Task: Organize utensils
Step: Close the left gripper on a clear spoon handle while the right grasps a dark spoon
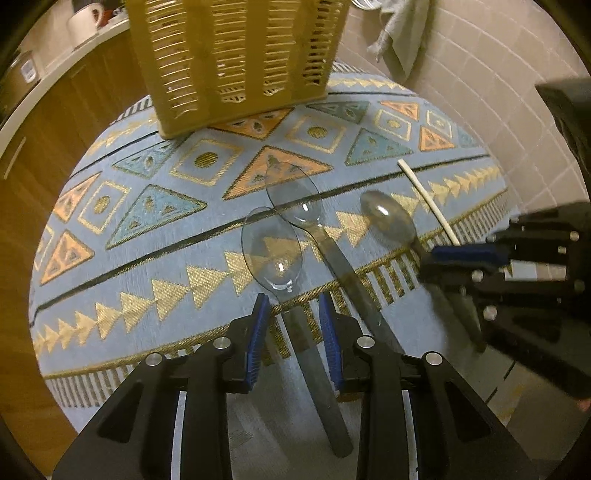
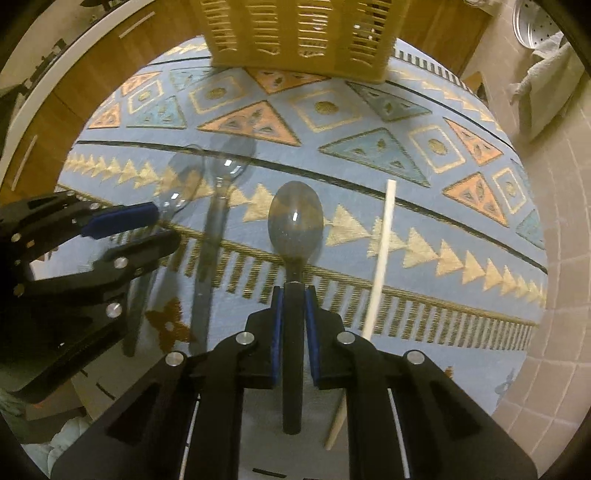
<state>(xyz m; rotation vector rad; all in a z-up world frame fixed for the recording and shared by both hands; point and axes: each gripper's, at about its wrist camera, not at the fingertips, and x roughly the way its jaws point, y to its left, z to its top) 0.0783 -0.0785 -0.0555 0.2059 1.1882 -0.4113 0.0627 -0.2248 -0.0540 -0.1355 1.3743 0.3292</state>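
Three clear dark spoons lie on a patterned blue cloth. My left gripper [image 1: 293,308] is open, its blue pads on either side of the handle of the nearest spoon [image 1: 273,253]. A second spoon [image 1: 299,199] lies just right of it. My right gripper [image 2: 294,297] is shut on the handle of the third spoon [image 2: 295,218], also in the left wrist view [image 1: 388,216]. A pale chopstick [image 2: 382,251] lies right of it. A yellow slatted utensil basket [image 1: 236,55] stands at the far side of the cloth, also in the right wrist view [image 2: 299,33].
The round table's cloth [image 1: 147,206] hangs over the near edge. Wooden cabinets [image 1: 55,122] stand left, a tiled floor [image 2: 561,258] and a grey towel [image 1: 402,33] right. My left gripper shows in the right wrist view [image 2: 122,229].
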